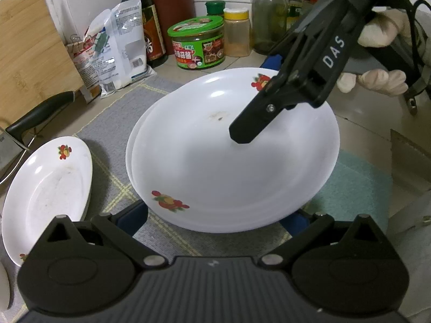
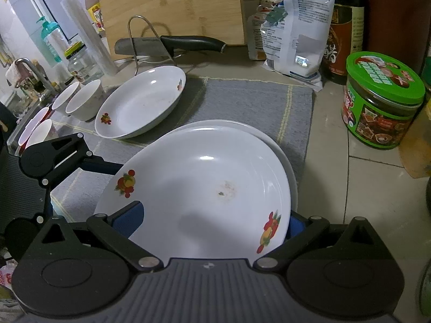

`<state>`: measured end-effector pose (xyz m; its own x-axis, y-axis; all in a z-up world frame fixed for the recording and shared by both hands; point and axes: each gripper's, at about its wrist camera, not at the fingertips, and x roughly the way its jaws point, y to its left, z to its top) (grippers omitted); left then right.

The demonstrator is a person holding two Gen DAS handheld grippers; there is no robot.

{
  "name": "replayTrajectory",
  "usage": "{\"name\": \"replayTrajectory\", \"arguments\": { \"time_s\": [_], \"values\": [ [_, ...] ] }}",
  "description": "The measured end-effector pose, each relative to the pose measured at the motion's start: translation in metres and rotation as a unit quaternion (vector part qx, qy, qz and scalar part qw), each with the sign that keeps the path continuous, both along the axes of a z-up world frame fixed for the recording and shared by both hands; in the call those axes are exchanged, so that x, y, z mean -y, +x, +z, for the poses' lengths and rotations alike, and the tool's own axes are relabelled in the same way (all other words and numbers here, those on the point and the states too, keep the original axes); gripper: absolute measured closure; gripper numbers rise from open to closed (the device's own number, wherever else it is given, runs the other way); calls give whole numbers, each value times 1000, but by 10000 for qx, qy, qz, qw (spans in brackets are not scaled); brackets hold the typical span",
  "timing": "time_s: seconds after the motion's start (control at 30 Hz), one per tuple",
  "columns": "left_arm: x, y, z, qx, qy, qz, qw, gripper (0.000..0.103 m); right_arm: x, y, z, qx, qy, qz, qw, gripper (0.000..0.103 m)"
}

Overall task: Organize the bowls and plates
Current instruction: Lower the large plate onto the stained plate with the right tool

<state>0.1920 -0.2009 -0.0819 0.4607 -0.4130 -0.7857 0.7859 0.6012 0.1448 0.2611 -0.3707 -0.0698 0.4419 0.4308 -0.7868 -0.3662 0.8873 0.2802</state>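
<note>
A white plate with fruit decals (image 1: pixel 215 167) lies tilted on a second white plate (image 1: pixel 132 145) over a grey mat; they also show in the right wrist view as top plate (image 2: pixel 194 196) and lower plate (image 2: pixel 274 140). My left gripper (image 1: pixel 215 223) is open, its blue pads on either side of the plates' near rim. My right gripper (image 2: pixel 212 226) holds the top plate's rim: one pad (image 2: pixel 132 218) lies on top, the other under the rim. A third decorated plate (image 2: pixel 140 102) lies to the left, also in the left wrist view (image 1: pixel 45 196).
Several small white bowls (image 2: pixel 83 102) stand at the mat's far left by a sink. A knife (image 2: pixel 172 45) rests on a wire rack before a wooden board (image 2: pixel 172 8). A green-lidded jar (image 2: pixel 382 99), a bag (image 2: pixel 296 32) and bottles (image 2: pixel 344 27) line the back.
</note>
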Motion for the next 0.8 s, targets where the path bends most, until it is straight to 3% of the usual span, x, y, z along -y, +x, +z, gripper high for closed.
{"name": "replayTrajectory", "arguments": {
  "time_s": [0.33, 0.8],
  "values": [
    [9, -8, 4, 289, 96, -315, 9990, 2, 0, -3, 4, 23, -72, -63, 10000, 0],
    [5, -8, 2, 359, 76, -181, 9992, 2, -4, -4, 6, 45, -239, -111, 9996, 0]
  ]
}}
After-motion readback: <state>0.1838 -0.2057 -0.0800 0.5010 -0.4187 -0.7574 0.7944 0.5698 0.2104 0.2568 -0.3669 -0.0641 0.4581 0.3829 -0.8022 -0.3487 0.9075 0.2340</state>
